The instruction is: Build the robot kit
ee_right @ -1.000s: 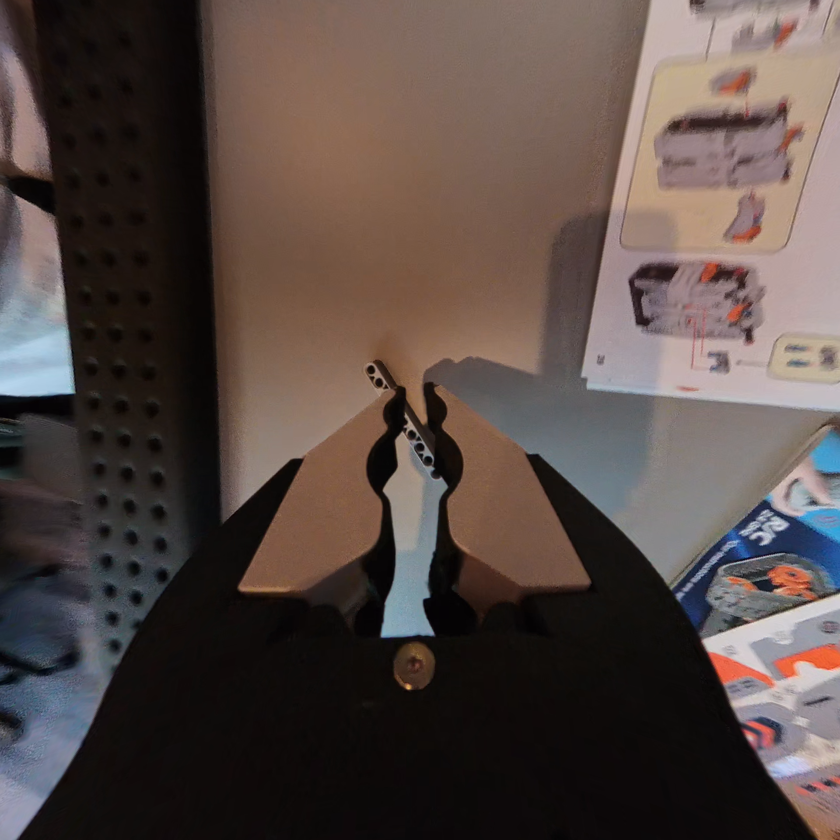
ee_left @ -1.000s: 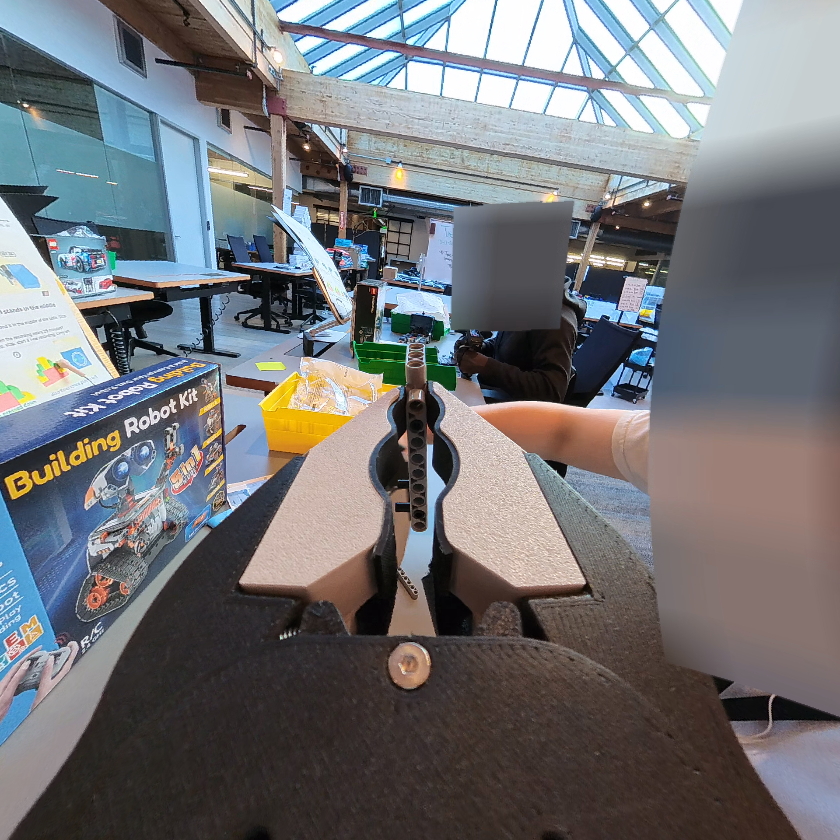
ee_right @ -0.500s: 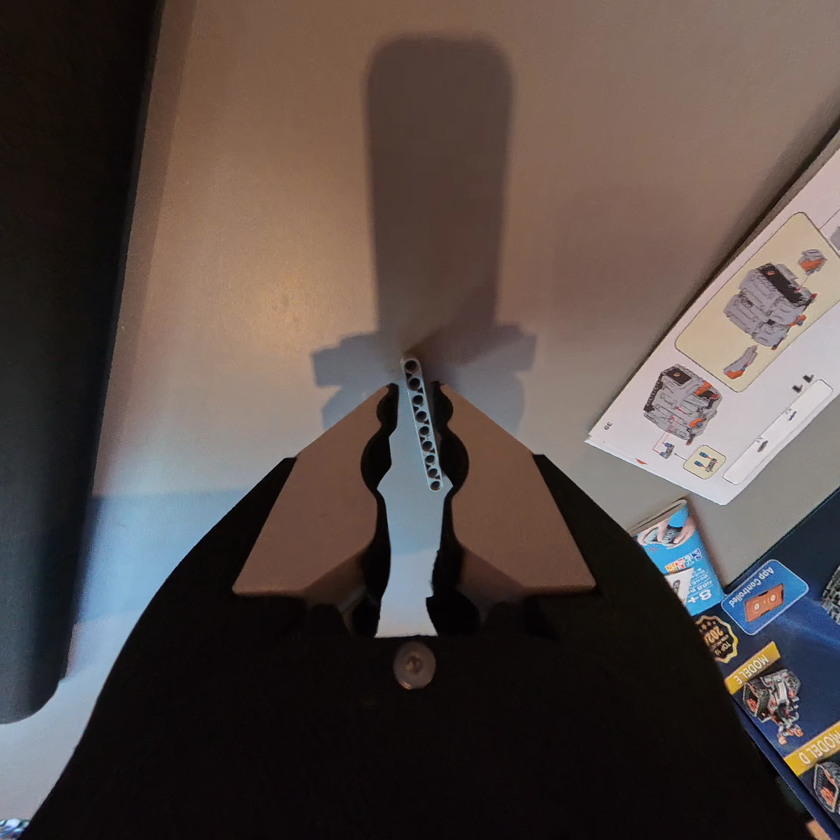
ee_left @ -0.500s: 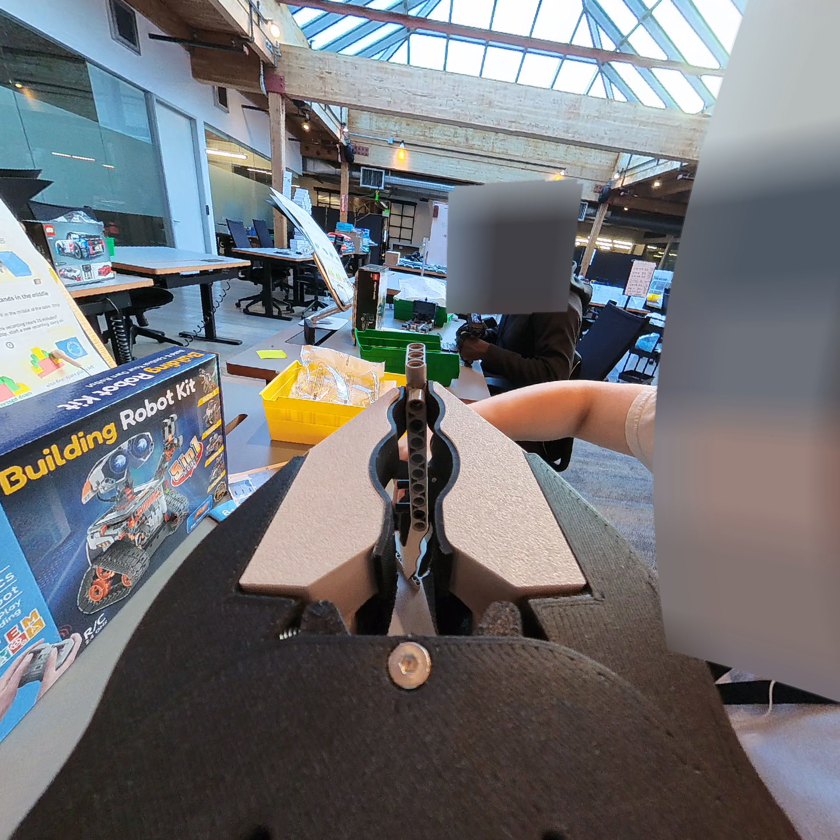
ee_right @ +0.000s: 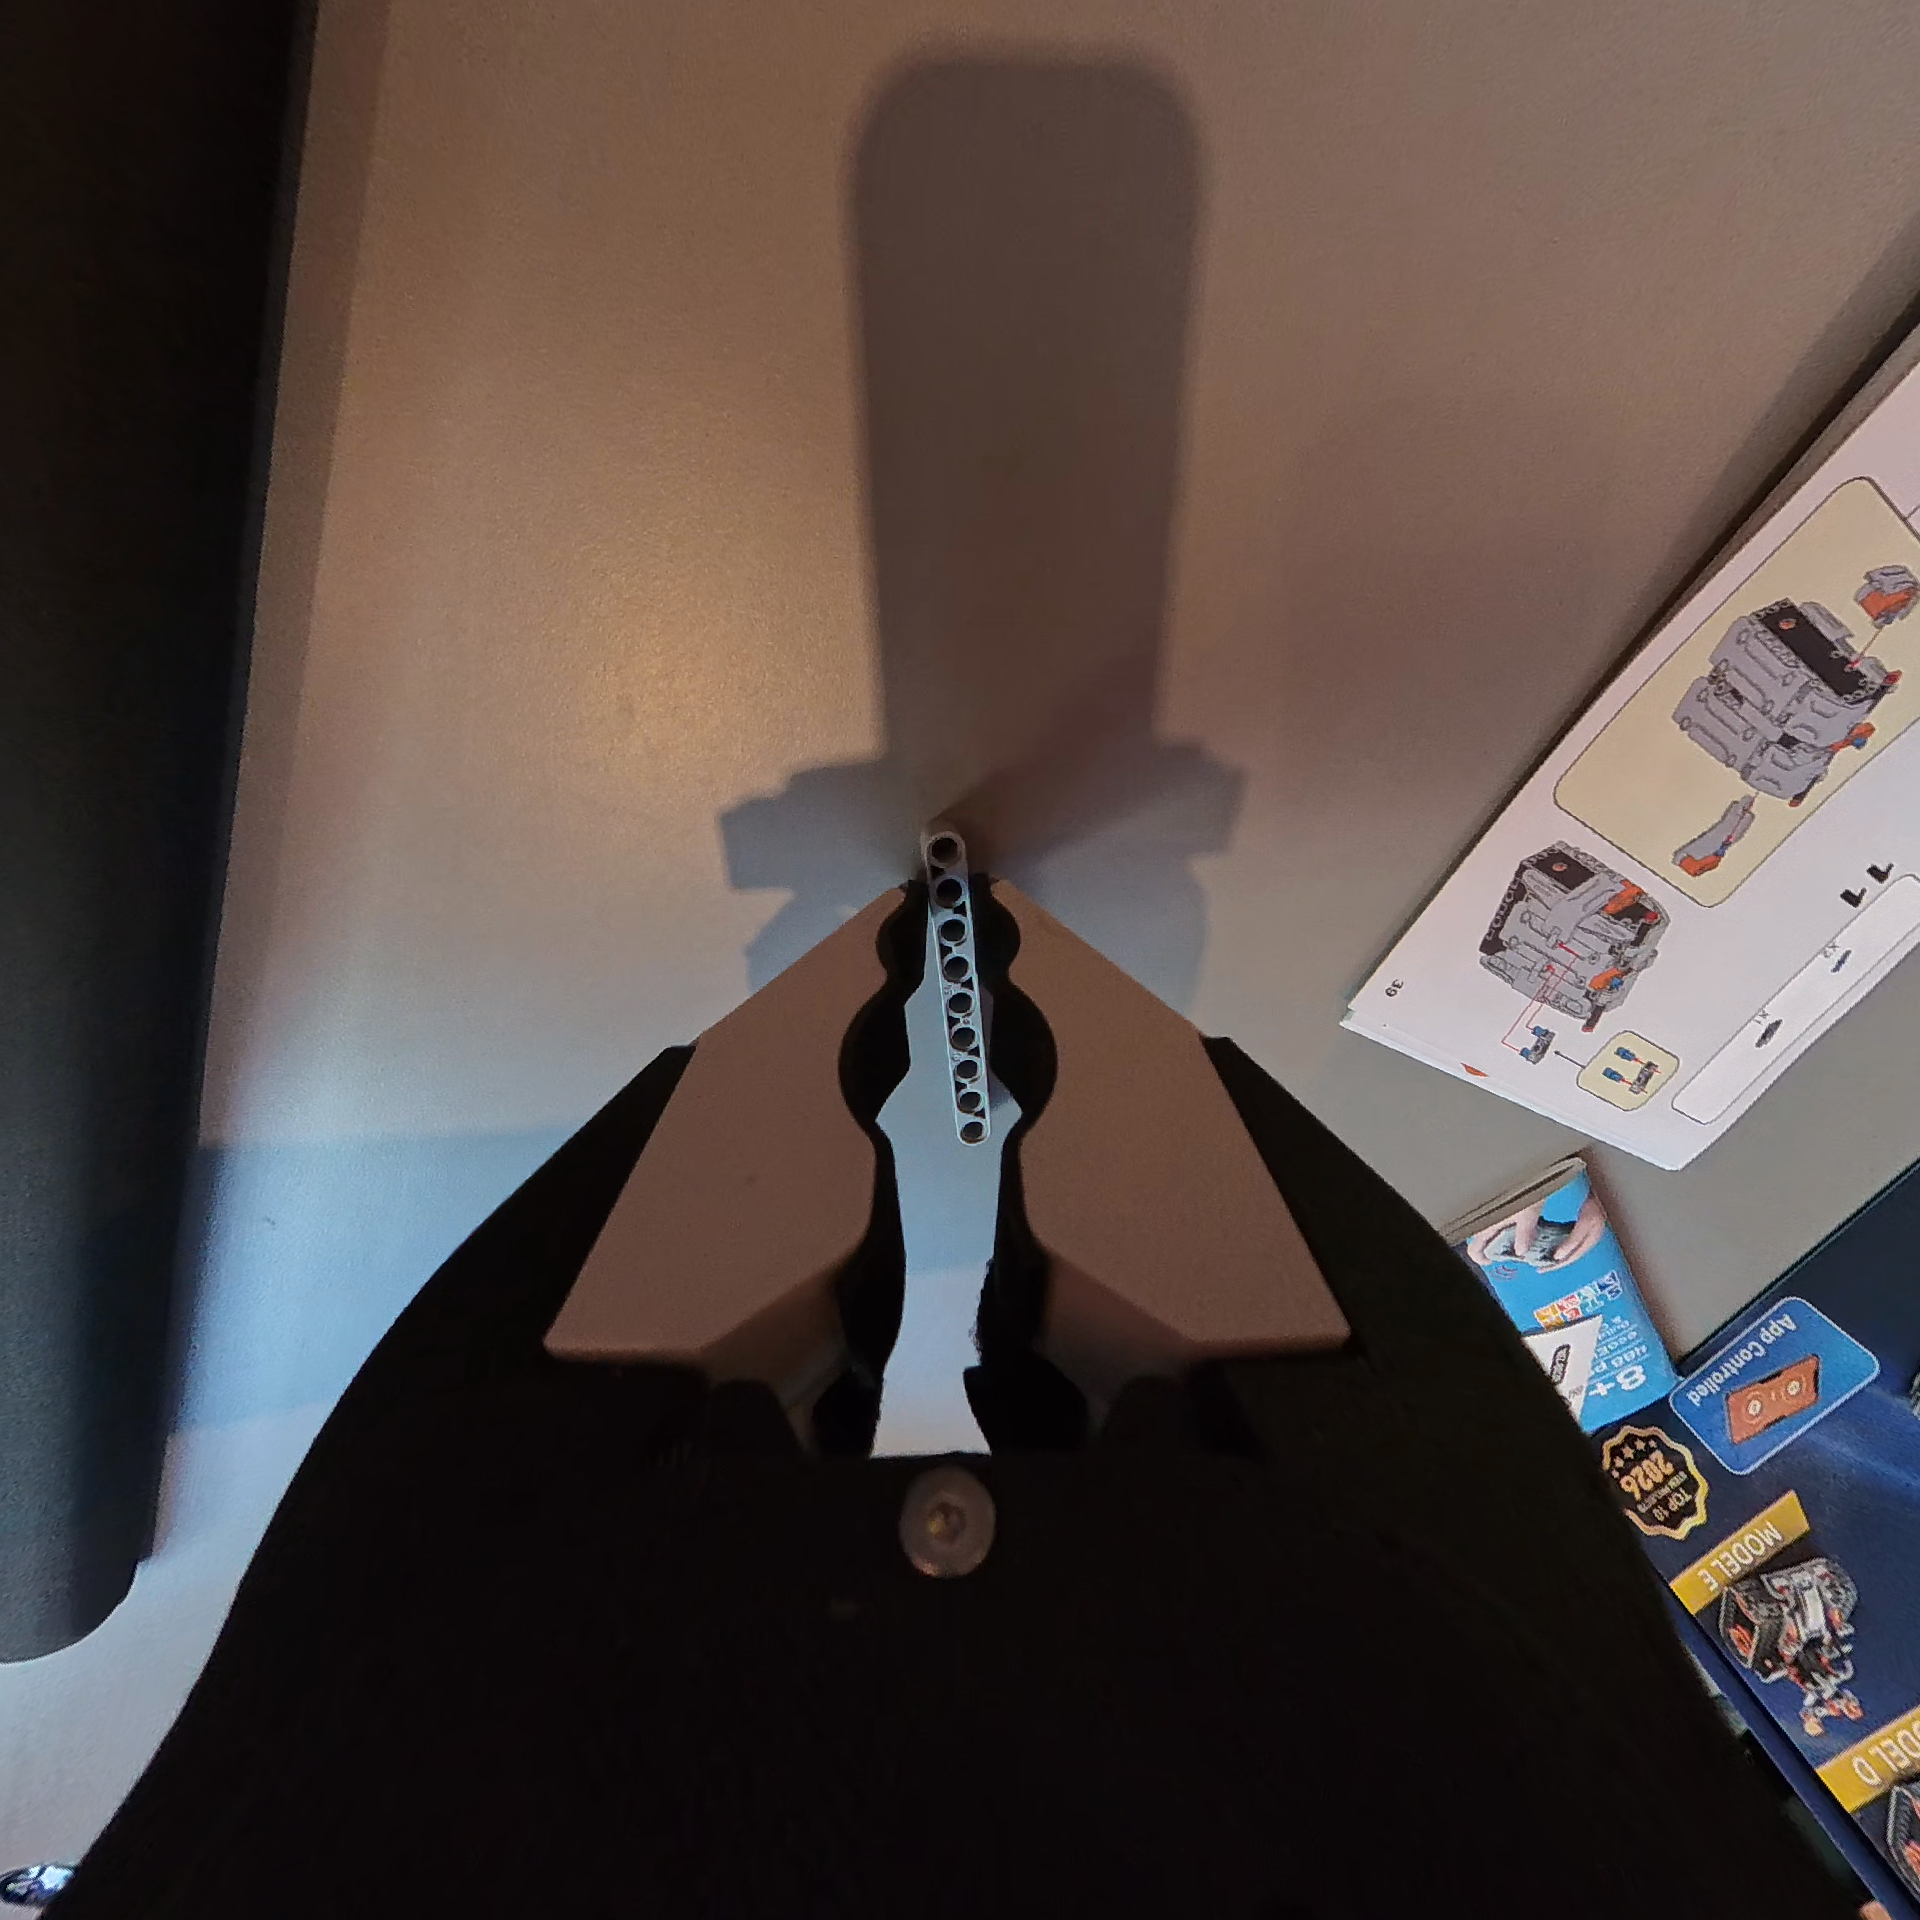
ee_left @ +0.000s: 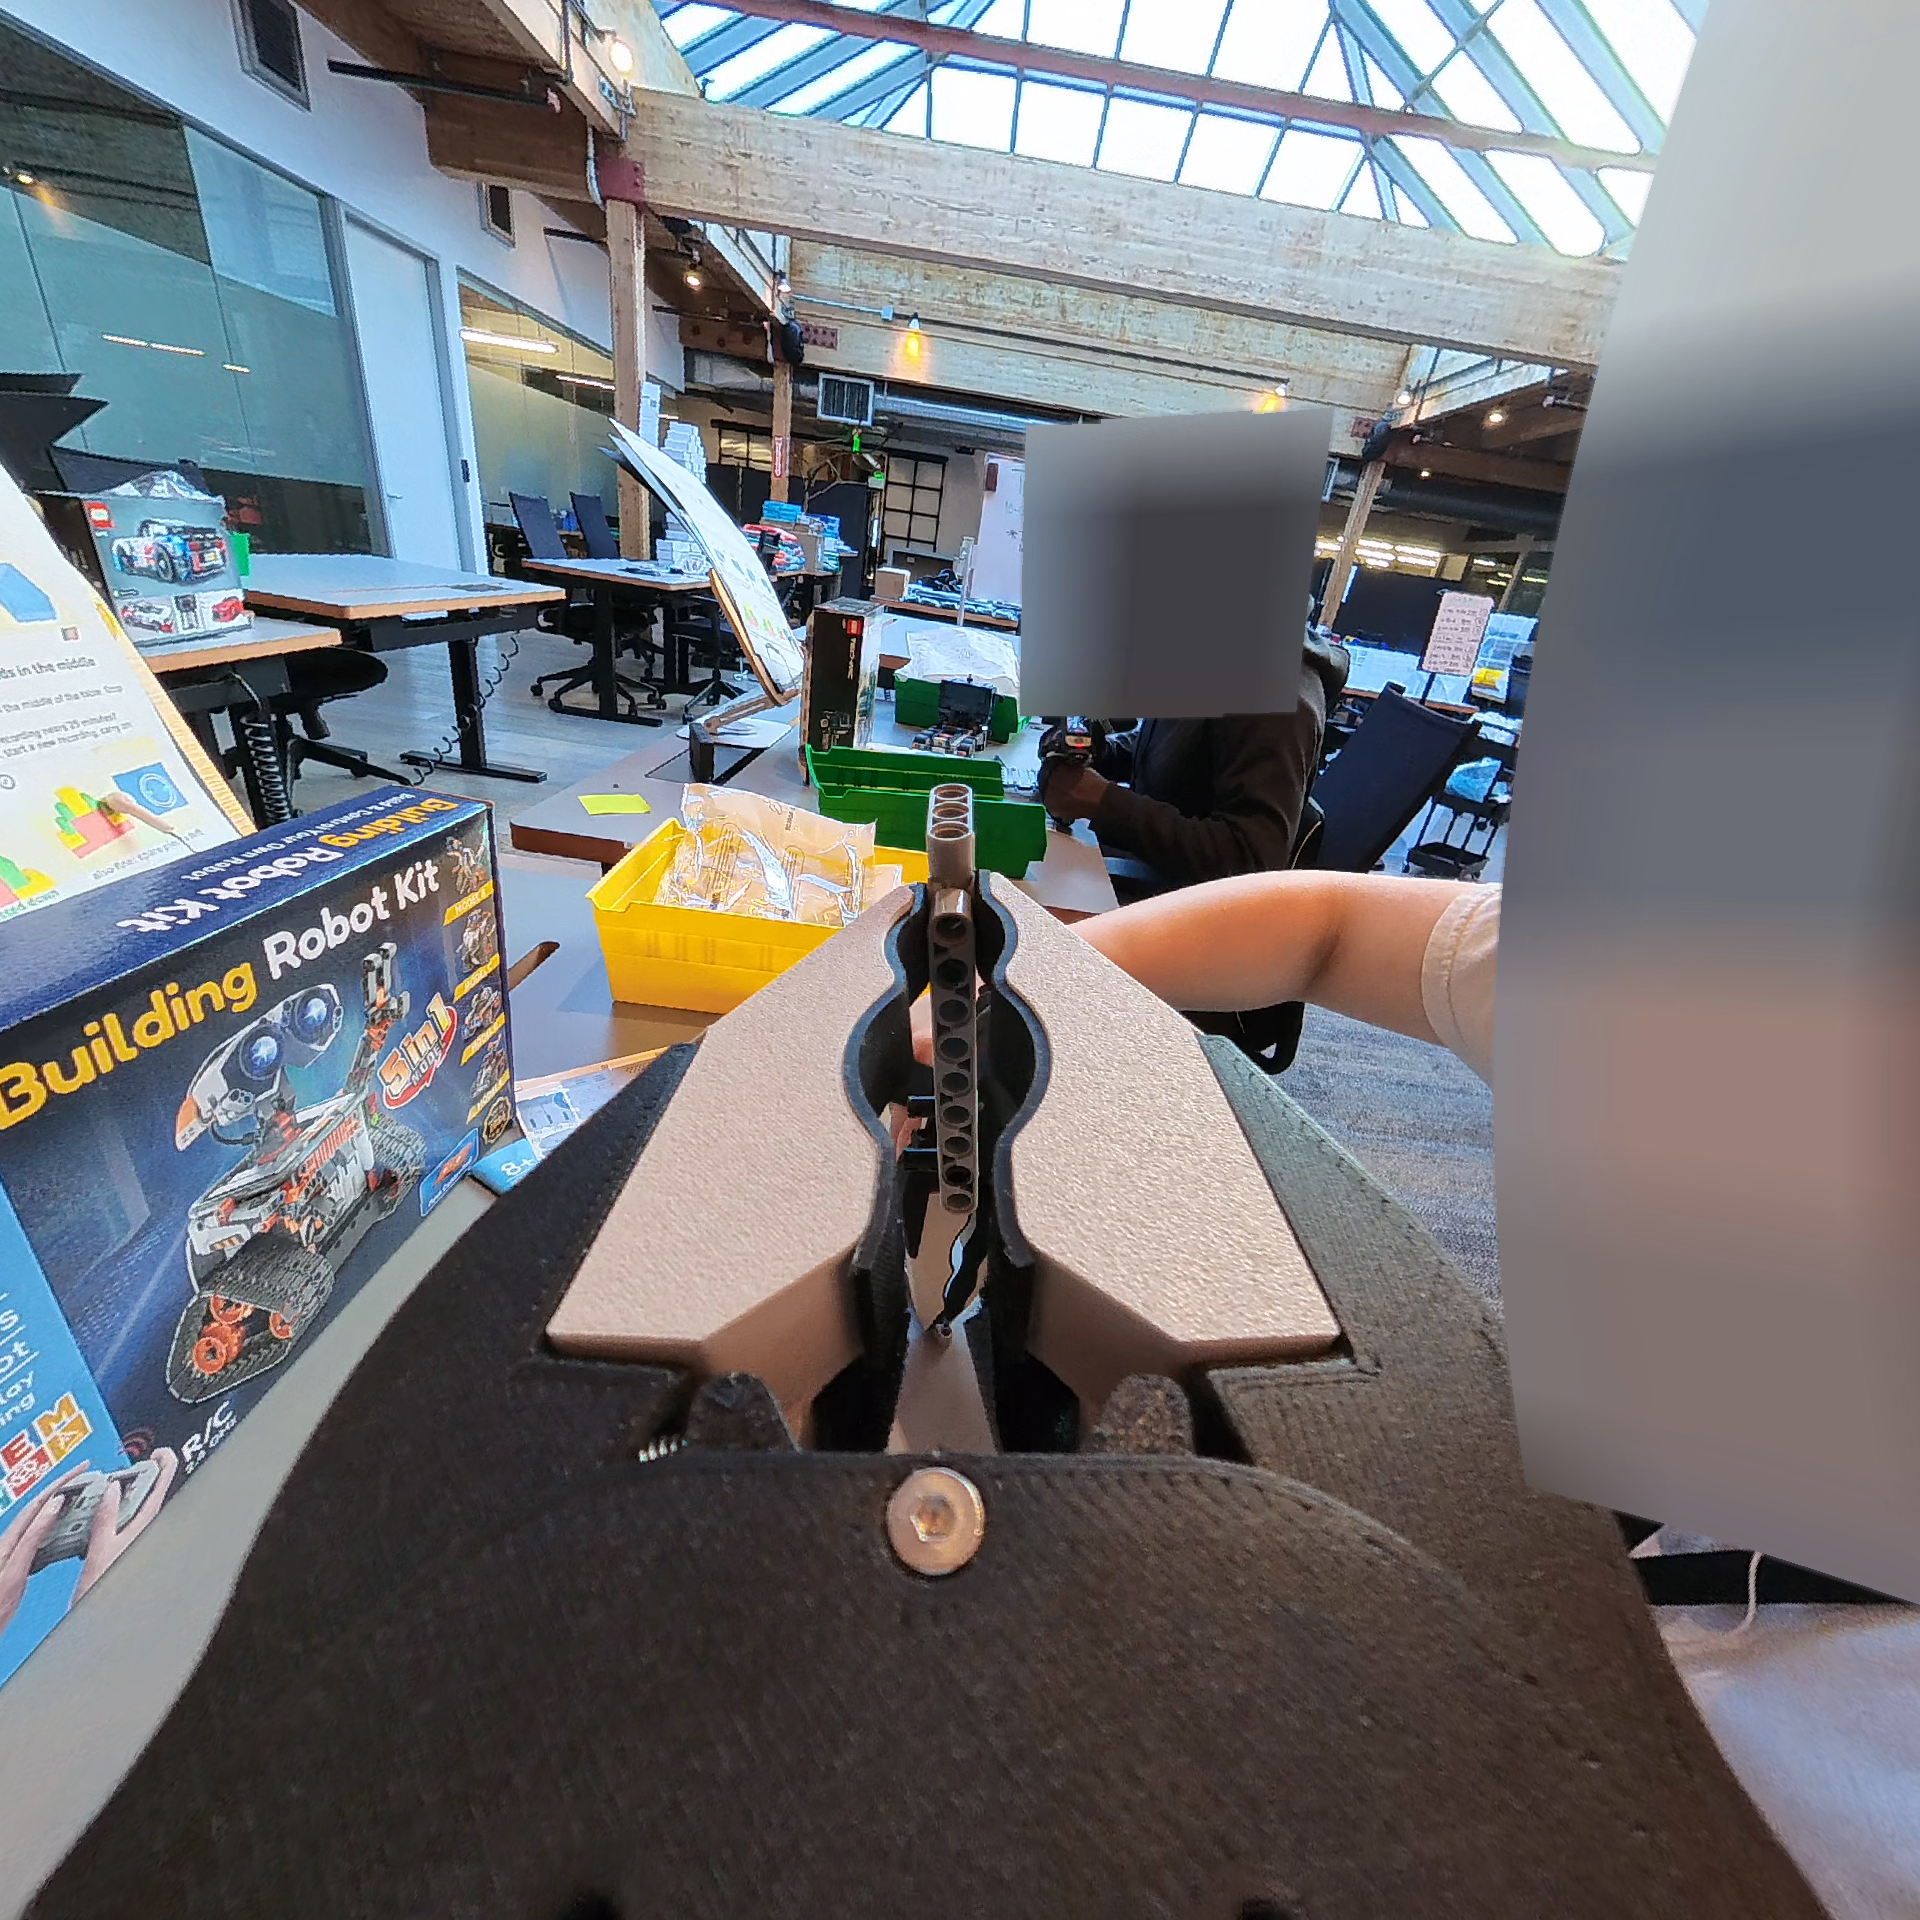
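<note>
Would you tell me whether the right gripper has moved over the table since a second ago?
Yes. The right gripper, shut on a light grey beam, swung left: the instruction sheet now sits lower right.

Glossy cardboard box [ee_left: 239,1049]; matt tabletop [ee_right: 623,520]

Right gripper [ee_right: 954,891] swung from over the page to bare table [ee_right: 623,520]: manual [ee_right: 1662,831] slid from upper right of frame to right edge, box [ee_right: 1818,1558] now lower right. Light beam [ee_right: 961,997] went from diagonal to near-vertical in frame. Left view: box [ee_left: 239,1091] drifted slightly down-left; dark beam [ee_left: 953,1049] unchanged in grip.
</note>
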The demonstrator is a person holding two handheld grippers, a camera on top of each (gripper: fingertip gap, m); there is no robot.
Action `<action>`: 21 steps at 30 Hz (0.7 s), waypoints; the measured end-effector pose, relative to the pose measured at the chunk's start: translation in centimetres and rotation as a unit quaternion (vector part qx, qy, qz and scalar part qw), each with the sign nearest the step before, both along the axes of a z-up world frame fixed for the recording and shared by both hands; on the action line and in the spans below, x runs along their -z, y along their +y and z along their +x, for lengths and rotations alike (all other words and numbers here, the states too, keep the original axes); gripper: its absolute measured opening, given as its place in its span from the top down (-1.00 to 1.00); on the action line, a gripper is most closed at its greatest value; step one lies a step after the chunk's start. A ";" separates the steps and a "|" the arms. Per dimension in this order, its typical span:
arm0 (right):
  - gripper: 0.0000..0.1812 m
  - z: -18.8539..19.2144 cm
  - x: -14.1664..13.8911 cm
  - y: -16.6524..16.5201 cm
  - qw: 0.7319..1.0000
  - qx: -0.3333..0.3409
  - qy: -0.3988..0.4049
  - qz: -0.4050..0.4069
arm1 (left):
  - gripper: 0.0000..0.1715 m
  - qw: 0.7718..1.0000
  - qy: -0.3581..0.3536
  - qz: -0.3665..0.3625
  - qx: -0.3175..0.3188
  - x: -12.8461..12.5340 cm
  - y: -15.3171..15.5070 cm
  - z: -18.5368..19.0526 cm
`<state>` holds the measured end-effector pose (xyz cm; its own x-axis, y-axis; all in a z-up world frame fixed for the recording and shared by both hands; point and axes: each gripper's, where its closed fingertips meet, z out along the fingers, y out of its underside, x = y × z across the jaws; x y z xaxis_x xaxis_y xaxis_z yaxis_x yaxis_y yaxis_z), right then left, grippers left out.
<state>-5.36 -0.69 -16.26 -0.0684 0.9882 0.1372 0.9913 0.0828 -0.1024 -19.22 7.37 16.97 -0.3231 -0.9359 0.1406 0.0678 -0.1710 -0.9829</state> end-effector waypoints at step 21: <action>0.93 -5.2 -33.9 6.9 0.593 0.140 0.792 -0.038 | 0.94 0.999 0.025 -0.015 0.034 1.1 -1.0 2.1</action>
<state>-10.57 6.20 17.60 0.2555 0.9378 -0.2350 -0.3788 -0.1265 -0.9168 -17.10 6.41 15.89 -0.3783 -0.9070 0.1853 0.0068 -0.2029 -0.9792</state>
